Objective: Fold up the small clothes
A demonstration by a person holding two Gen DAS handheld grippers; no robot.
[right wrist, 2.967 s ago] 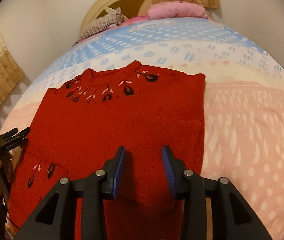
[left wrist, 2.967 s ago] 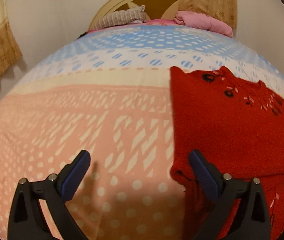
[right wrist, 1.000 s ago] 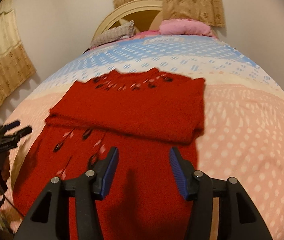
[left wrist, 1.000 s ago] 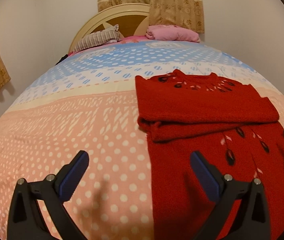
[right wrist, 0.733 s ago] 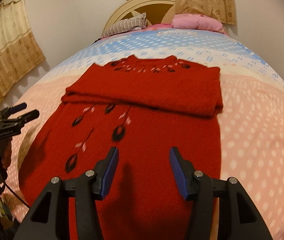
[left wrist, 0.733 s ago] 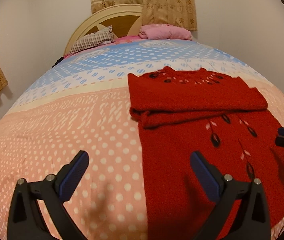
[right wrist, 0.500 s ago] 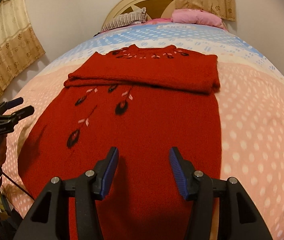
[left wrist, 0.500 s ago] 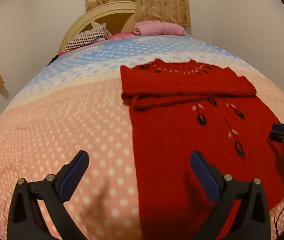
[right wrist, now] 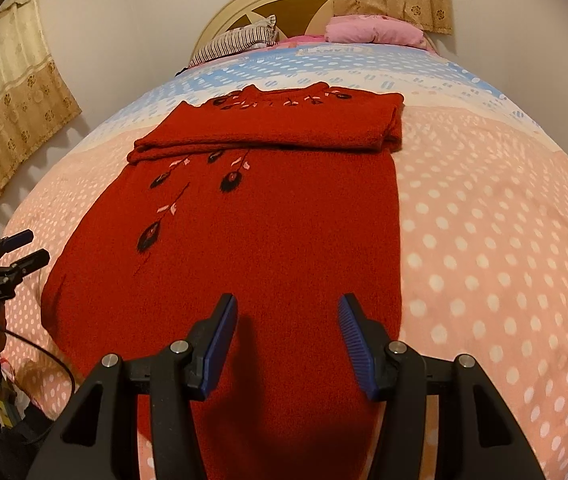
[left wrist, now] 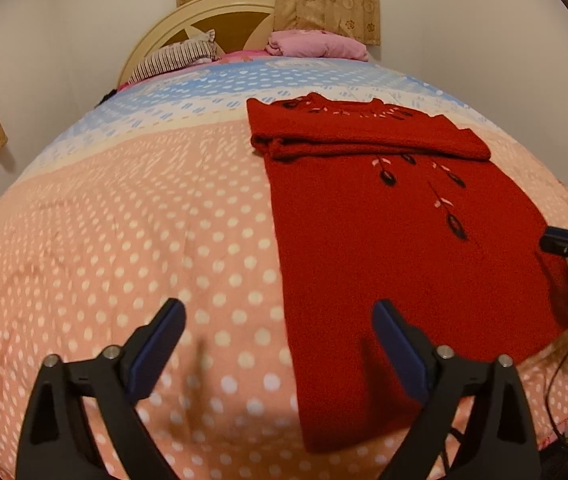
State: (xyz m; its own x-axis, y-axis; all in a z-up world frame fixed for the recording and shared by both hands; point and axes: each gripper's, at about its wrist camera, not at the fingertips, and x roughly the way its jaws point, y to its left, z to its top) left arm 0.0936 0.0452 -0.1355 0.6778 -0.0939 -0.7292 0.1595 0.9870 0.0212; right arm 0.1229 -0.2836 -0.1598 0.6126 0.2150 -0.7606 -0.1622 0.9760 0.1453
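Observation:
A red knitted sweater (left wrist: 396, 248) with dark flower embroidery lies flat on the bed, its sleeves folded across the chest near the collar. It also shows in the right wrist view (right wrist: 267, 240). My left gripper (left wrist: 277, 338) is open and empty, above the sweater's near left hem corner. My right gripper (right wrist: 287, 330) is open and empty, above the sweater's lower hem. The right gripper also shows at the right edge of the left wrist view (left wrist: 564, 242), and the left gripper at the left edge of the right wrist view (right wrist: 15, 250).
The bedspread (left wrist: 123, 220) is pink with white dots, blue and white further back. A striped pillow (left wrist: 175, 58) and a pink pillow (left wrist: 316, 42) lie by the cream headboard (left wrist: 211, 12). Curtains (right wrist: 7, 104) hang at the left wall. A cable (right wrist: 35, 344) hangs off the near bed edge.
Both grippers have drawn back from the folded sleeves toward the sweater's hem. Both stay open and empty. The sweater has not moved.

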